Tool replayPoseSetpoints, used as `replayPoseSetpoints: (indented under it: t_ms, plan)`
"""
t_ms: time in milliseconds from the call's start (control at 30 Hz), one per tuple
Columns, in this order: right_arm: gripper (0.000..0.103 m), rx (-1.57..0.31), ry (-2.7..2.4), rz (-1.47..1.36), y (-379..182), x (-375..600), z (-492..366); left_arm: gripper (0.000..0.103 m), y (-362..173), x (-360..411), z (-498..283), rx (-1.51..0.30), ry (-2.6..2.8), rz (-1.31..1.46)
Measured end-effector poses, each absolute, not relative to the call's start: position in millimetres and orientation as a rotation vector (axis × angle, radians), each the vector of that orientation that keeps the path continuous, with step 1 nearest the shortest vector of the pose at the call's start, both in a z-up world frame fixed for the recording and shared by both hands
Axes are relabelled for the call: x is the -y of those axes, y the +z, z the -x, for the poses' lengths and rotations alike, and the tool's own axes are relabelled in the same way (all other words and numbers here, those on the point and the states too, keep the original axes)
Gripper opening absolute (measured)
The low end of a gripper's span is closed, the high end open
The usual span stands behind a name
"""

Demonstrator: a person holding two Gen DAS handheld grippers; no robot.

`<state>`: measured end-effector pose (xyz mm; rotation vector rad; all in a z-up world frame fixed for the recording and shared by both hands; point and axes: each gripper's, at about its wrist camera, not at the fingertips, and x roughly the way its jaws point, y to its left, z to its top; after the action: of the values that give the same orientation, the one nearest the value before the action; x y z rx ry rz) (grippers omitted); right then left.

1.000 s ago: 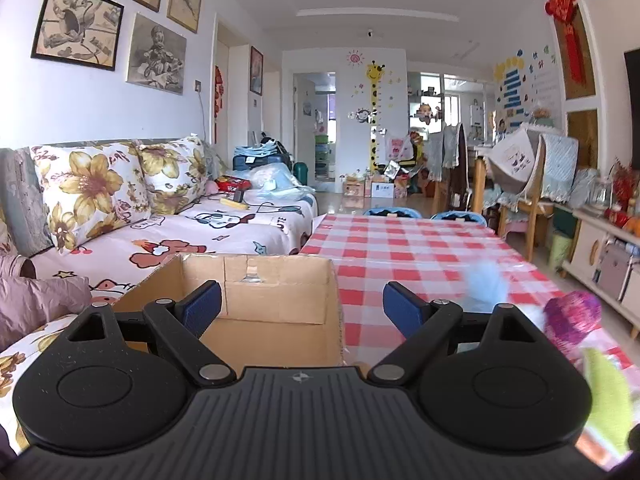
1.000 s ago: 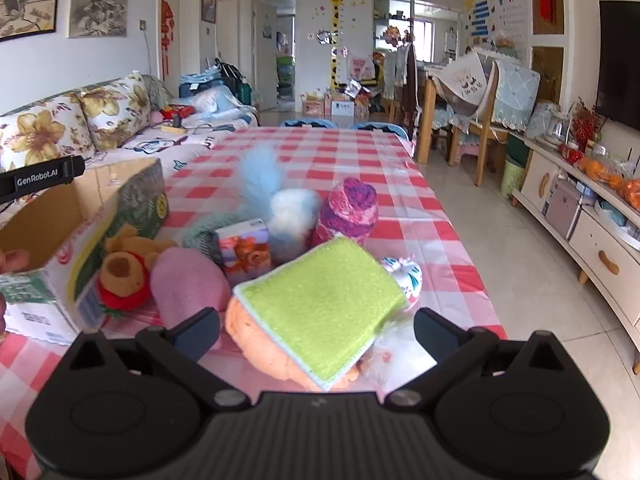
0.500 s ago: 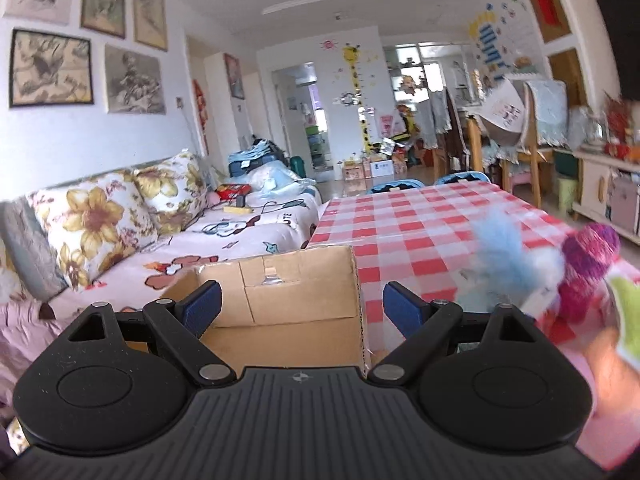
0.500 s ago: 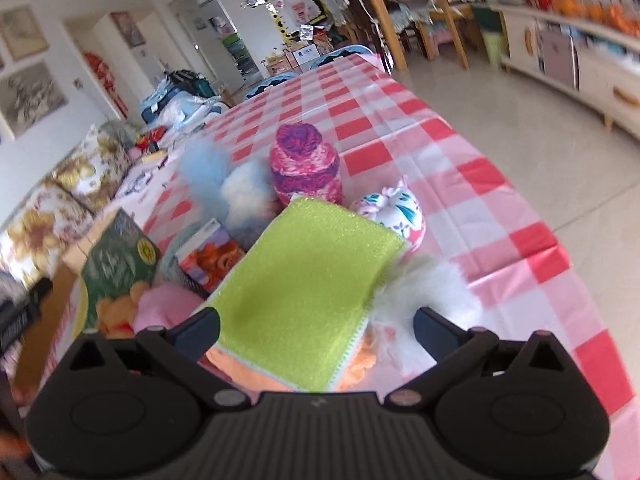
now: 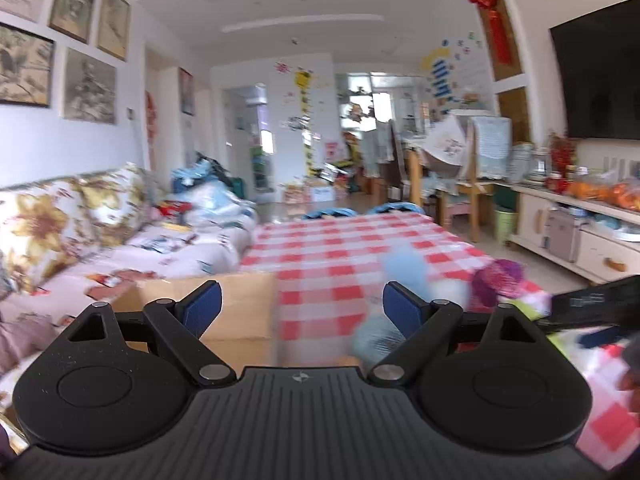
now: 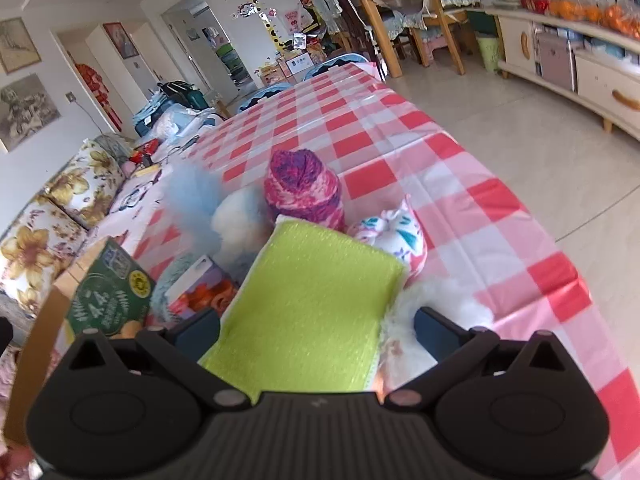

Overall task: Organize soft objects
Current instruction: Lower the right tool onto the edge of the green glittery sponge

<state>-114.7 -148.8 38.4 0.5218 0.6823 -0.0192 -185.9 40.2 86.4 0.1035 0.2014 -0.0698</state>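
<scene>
A pile of soft things lies on the red-checked tablecloth (image 6: 384,128). A lime-green sponge cloth (image 6: 316,304) lies on top, between the fingers of my open right gripper (image 6: 316,332). Behind it are a pink-purple knitted hat (image 6: 304,188), a light-blue fluffy toy (image 6: 192,196), a white patterned pouch (image 6: 392,236) and white fluff (image 6: 440,304). An open cardboard box (image 6: 80,304) stands at the left. My left gripper (image 5: 302,308) is open and empty above the box's (image 5: 240,304) right edge. The blue toy (image 5: 404,268) and hat (image 5: 496,280) show blurred at its right.
A sofa (image 5: 132,240) with floral cushions runs along the left of the table. A small printed box (image 6: 200,292) lies in the pile. A low cabinet (image 6: 572,64) lines the right wall. Wooden chairs (image 6: 404,20) stand beyond the table's far end.
My right gripper has dropped and tilted down over the pile, so the green sponge cloth now lies between its fingers. My left gripper has swung right, from over the box toward the pile.
</scene>
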Motion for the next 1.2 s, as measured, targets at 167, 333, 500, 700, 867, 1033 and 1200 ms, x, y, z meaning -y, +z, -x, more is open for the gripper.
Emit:
replayPoseSetpoints:
  t_ms: [167,333,500,700,867,1033,1200]
  plan:
    - [0.103,-0.687,-0.033,-0.444,38.5,143.2,101.3,0.103,74.7,-15.7,190.5,-0.277,-0.179,-0.113]
    - [0.103,-0.699,-0.011,-0.411,38.1,141.3,92.6,0.103,61.6,-2.9,189.9,-0.360,-0.230,-0.093]
    - [0.103,-0.720,0.047,-0.407,36.6,141.3,85.9,0.103,53.4,0.4,164.9,-0.455,-0.283,-0.081]
    - [0.103,-0.736,0.085,-0.389,36.5,137.7,82.3,0.103,49.7,-3.9,143.7,-0.521,-0.290,-0.104]
    - [0.103,-0.740,0.093,-0.414,36.4,140.3,80.7,0.103,47.9,-6.4,138.3,-0.589,-0.311,-0.074]
    - [0.103,-0.749,0.089,-0.391,37.2,134.8,80.6,0.103,50.0,-9.6,134.9,-0.603,-0.324,-0.062]
    - [0.099,-0.760,0.086,-0.339,37.2,125.3,79.3,0.103,49.7,-9.6,134.0,-0.608,-0.327,-0.057]
